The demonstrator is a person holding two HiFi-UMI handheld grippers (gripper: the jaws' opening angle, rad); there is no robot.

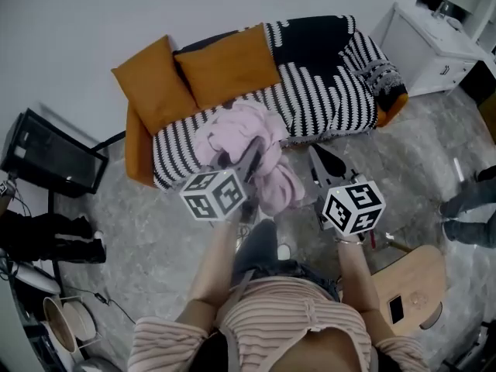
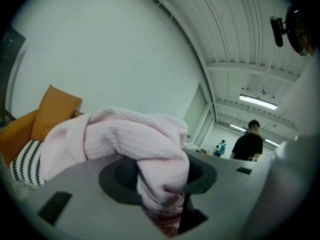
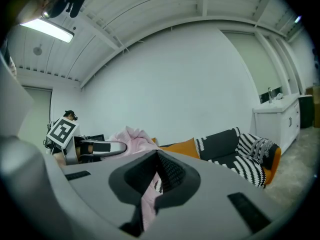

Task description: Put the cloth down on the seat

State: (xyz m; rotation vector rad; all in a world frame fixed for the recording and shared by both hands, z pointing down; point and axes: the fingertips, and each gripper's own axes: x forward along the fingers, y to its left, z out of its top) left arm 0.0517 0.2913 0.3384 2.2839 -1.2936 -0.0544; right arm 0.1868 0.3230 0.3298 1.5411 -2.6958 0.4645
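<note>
A crumpled pink cloth [image 1: 248,142] hangs in front of the sofa, over the front edge of its striped seat [image 1: 333,99]. My left gripper [image 1: 252,161] is shut on it. In the left gripper view the cloth [image 2: 125,134] bulges over both jaws and its folds are pinched at the left gripper [image 2: 160,181]. My right gripper [image 1: 319,161] hovers just right of the cloth, apart from it, jaws together and holding nothing. In the right gripper view the right gripper [image 3: 157,169] has its pads meeting, with the cloth [image 3: 132,136] and the left gripper [image 3: 95,148] off to the left.
Two orange cushions [image 1: 155,84] [image 1: 229,64] lean on the sofa's left end; a black-and-white blanket covers the rest. A white cabinet [image 1: 434,45] stands at the right, a black screen [image 1: 50,157] at the left, a round wooden table [image 1: 411,293] near my right. Someone's legs [image 1: 469,208] show at the right edge.
</note>
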